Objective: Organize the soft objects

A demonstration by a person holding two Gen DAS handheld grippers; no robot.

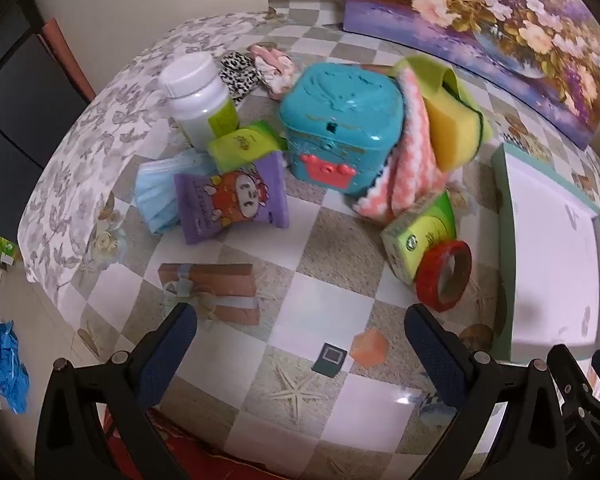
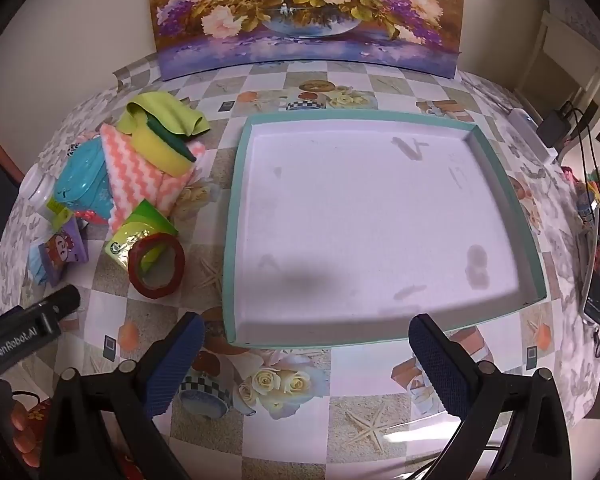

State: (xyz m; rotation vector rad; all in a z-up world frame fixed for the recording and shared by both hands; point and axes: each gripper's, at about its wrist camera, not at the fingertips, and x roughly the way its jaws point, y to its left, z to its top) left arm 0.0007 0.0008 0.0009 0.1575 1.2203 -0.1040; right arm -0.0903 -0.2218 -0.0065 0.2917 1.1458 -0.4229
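A pile of objects sits on the checked tablecloth. In the left wrist view I see a pink zigzag cloth (image 1: 404, 168), a yellow sponge (image 1: 454, 130) under a green cloth (image 1: 432, 66), a blue face mask (image 1: 156, 194), a purple tissue pack (image 1: 232, 200) and scrunchies (image 1: 274, 66). My left gripper (image 1: 300, 320) hovers open over bare table in front of the pile. The right wrist view shows a shallow teal-rimmed tray (image 2: 236, 216) with a bare white floor, and my right gripper (image 2: 306, 330) open above its near edge. The cloth (image 2: 136, 176) and sponge (image 2: 160, 148) lie left of the tray.
A teal toy box (image 1: 340, 120), white bottle (image 1: 198, 96), green packs (image 1: 420, 236), and red tape roll (image 1: 446, 276) stand among the soft things. A flower painting (image 2: 300, 12) leans at the back. A phone and cables (image 2: 598, 264) lie at the right table edge.
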